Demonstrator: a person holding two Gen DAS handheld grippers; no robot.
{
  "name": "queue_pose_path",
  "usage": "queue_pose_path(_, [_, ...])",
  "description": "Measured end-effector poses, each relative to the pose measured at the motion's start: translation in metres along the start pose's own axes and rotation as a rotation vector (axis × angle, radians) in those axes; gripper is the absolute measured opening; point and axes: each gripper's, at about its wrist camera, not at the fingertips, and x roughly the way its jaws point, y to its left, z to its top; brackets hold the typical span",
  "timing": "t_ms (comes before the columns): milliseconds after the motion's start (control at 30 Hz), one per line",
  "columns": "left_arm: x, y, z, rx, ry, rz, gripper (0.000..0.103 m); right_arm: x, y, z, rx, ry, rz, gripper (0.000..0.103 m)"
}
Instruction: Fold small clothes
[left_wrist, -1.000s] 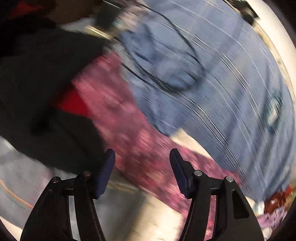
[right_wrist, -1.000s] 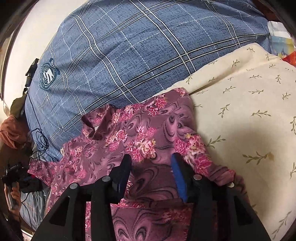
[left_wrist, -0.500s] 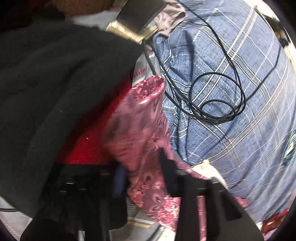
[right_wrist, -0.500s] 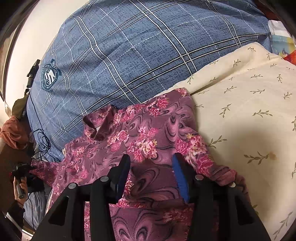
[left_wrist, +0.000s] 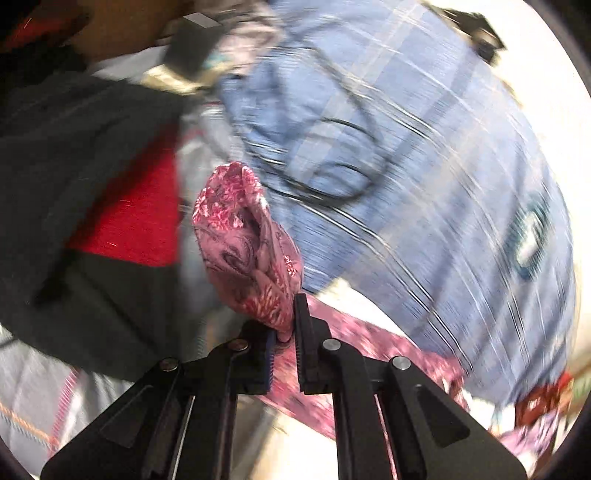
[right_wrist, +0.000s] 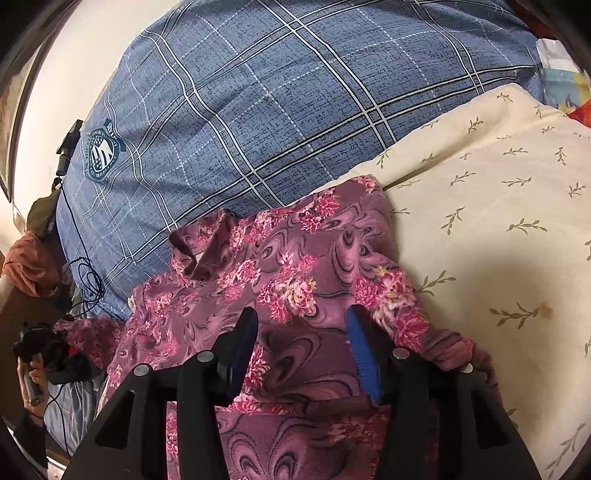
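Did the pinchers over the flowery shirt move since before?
No. The right gripper hangs over the same swirl of the purple floral shirt, and the blue plaid pillow sits where it did.

Bare cream sheet (right_wrist: 498, 236) open at right of frame, plaid pillow (right_wrist: 277, 103) blocking top, cable (right_wrist: 86, 284) at left

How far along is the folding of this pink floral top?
Barely begun. The floral top lies spread out on the cream leaf-print cover, collar showing, with no finished fold visible. In hand: the left gripper is shut on a sleeve end. The right gripper hovers open. All folds remain.
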Motion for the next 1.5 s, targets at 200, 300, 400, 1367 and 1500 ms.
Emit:
queue_pose_path(200, [-0.018, -0.067, -0.029, 0.108, 0.009, -0.116, 0.007, -0.001, -0.001, 0.000, 0.006, -0.004, 0.009, 0.052])
queue_pose_path(300, [-0.023, -0.098, -0.042, 0.141, 0.016, -0.160, 0.007, -0.002, -0.001, 0.000, 0.008, -0.006, 0.014, 0.052])
queue_pose_path(400, [-0.015, -0.123, -0.051, 0.146, 0.039, -0.200, 0.007, -0.002, -0.002, 0.000, 0.012, -0.008, 0.019, 0.052])
queue_pose_path(1367, [0.034, -0.164, -0.183, 0.079, 0.239, -0.368, 0.066, -0.004, 0.020, 0.007, -0.039, 0.025, -0.036, 0.056])
queue_pose_path(1500, [0.027, -0.134, -0.173, 0.013, 0.172, -0.347, 0.068, 0.004, 0.063, 0.006, -0.064, 0.071, 0.115, 0.062])
